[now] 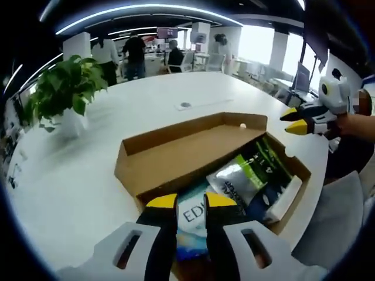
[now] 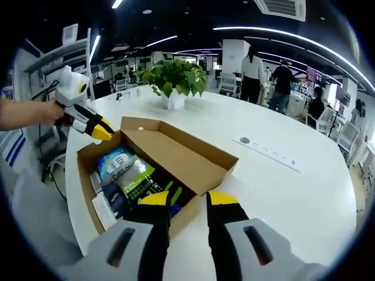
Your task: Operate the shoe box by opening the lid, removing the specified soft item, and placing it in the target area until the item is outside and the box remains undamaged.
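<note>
A brown cardboard shoe box (image 1: pixel 132 170) (image 2: pixel 88 158) stands on the white table with its lid (image 1: pixel 187 149) (image 2: pixel 181 149) folded back flat. Inside lie a green and silver packet (image 1: pixel 249 172) (image 2: pixel 137 178), a blue and white packet (image 1: pixel 192 219) (image 2: pixel 114 161) and a white item (image 1: pixel 287 199). My left gripper (image 1: pixel 190 202) (image 2: pixel 99 132) is open just above the box's near end, and the blue and white packet shows through its gap. My right gripper (image 2: pixel 187 199) (image 1: pixel 296 122) is open, with nothing in it, at the opposite end of the box.
A potted green plant (image 1: pixel 64 93) (image 2: pixel 174 79) stands on the table beyond the box. A round socket (image 1: pixel 185 105) (image 2: pixel 245 140) is set in the tabletop. A grey chair (image 1: pixel 334 222) sits by the table edge near the box. Several people (image 1: pixel 135 52) stand far behind.
</note>
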